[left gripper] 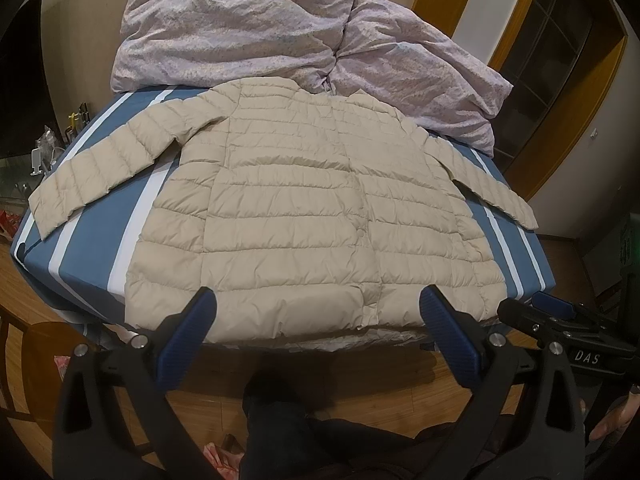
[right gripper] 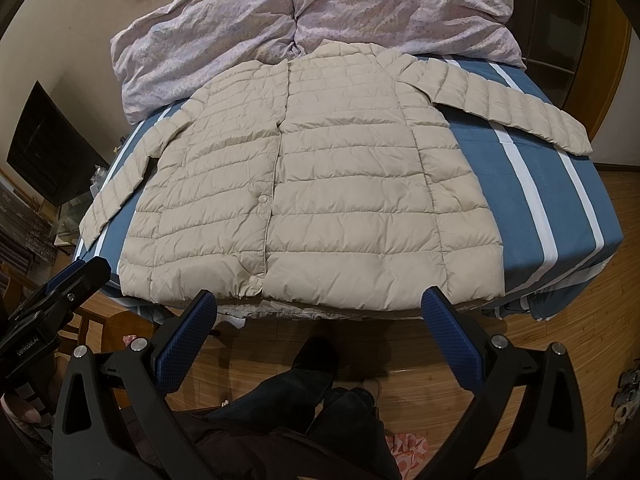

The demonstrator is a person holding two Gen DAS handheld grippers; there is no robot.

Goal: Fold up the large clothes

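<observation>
A beige quilted puffer jacket lies flat and face up on the blue, white-striped bed, both sleeves spread out to the sides. It also shows in the right wrist view. My left gripper is open and empty, held just before the jacket's hem at the bed's near edge. My right gripper is open and empty, also just short of the hem. The right gripper shows at the right of the left wrist view, and the left gripper at the left of the right wrist view.
A crumpled lilac floral duvet is heaped at the bed's far end. The person's dark-clad legs stand on the wooden floor below. A cluttered side table is to the left, a dark screen beyond.
</observation>
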